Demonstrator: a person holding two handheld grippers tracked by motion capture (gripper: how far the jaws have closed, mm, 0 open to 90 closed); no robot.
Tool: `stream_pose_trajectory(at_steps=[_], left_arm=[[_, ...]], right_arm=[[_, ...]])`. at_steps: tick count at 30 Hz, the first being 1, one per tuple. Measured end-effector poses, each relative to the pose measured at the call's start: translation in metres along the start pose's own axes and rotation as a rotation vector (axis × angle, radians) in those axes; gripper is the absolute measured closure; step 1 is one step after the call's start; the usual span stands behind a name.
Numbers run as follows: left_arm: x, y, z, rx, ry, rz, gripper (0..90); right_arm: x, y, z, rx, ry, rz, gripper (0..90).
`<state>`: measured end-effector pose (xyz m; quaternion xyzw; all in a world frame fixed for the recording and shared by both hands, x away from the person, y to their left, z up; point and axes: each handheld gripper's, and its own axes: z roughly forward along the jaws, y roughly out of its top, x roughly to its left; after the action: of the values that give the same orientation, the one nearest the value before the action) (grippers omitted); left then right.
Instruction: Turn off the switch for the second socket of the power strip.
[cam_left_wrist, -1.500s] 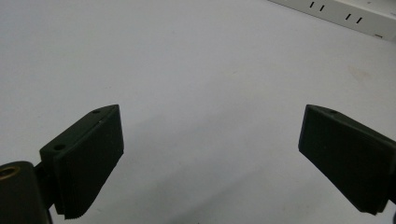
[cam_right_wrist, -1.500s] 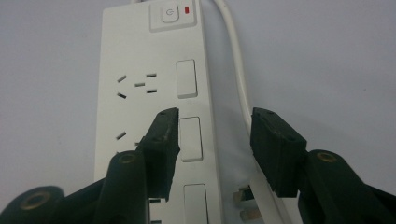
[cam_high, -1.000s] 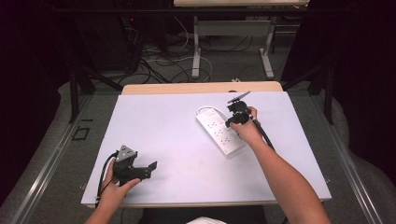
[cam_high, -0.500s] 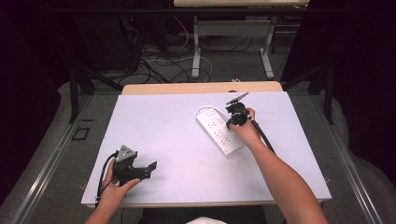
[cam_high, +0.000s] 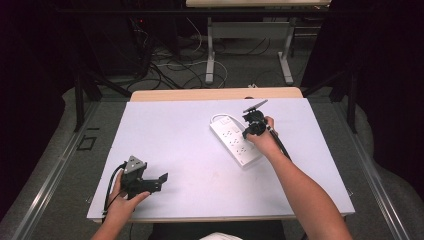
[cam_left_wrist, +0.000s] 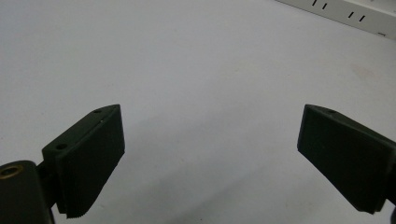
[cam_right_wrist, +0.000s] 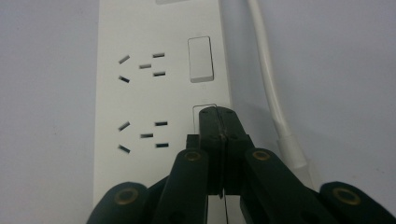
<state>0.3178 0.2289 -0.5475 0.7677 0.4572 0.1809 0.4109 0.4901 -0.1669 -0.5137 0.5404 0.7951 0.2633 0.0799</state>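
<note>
Right gripper (cam_right_wrist: 218, 114): jaws closed, empty, tips on a rocker switch (cam_right_wrist: 204, 108) of the power strip (cam_right_wrist: 140, 93) | left gripper (cam_high: 159, 178): open, idle, well apart | strip directly under right tips | handling: likely light, rigid, slick plastic (press switches, don't grip) | no legible markings

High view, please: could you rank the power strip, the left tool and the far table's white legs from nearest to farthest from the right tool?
1. Power strip: directly under the right tool, whose shut tips sit on one of its switches.
2. Left tool: near the front left edge of the table.
3. White legs: on the floor beyond the table's far edge.
</note>
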Motion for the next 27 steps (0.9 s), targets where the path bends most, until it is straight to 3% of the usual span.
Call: stream_pose_trajectory(at_steps=[2,3,5,7,10,12,13,14,18,27], left_arm=[[-0.0002,0.0000,0.0001,0.001,0.000,0.000,7.2],[-0.0003,0.0000,0.0001,0.002,0.000,0.000,7.2],[-0.0010,-0.0001,0.0004,0.000,-0.004,-0.005,7.2],[-0.0011,-0.0001,0.0004,0.000,-0.003,-0.004,7.2],[-0.0006,-0.0002,0.0000,0.002,0.000,-0.001,7.2],[-0.0004,-0.0001,-0.0001,0.000,0.000,0.000,7.2],[-0.0005,-0.0002,-0.0002,0.001,-0.001,-0.001,7.2],[-0.0005,-0.0003,-0.0001,0.002,0.000,-0.001,7.2],[-0.0011,-0.0003,0.0004,-0.002,-0.003,-0.006,7.2],[-0.0008,-0.0002,0.0002,0.002,0.001,-0.001,7.2]], right_arm=[[-0.0003,-0.0012,-0.0004,-0.003,-0.003,0.022,90.0],[-0.0019,-0.0016,-0.0007,-0.002,0.004,0.004,90.0],[-0.0003,-0.0014,-0.0006,-0.005,0.009,0.010,90.0],[-0.0001,-0.0013,-0.0003,0.001,-0.008,-0.001,90.0],[0.0005,-0.0016,0.0002,0.003,-0.001,0.017,90.0],[-0.0023,-0.0032,0.0003,0.002,-0.001,-0.018,90.0],[-0.0017,-0.0037,0.0008,-0.011,0.020,-0.006,90.0],[-0.0009,-0.0036,0.0004,0.002,-0.003,0.004,90.0],[-0.0022,-0.0049,-0.0001,-0.006,0.013,0.037,90.0],[-0.0044,-0.0060,-0.0009,-0.009,0.030,0.042,90.0]])
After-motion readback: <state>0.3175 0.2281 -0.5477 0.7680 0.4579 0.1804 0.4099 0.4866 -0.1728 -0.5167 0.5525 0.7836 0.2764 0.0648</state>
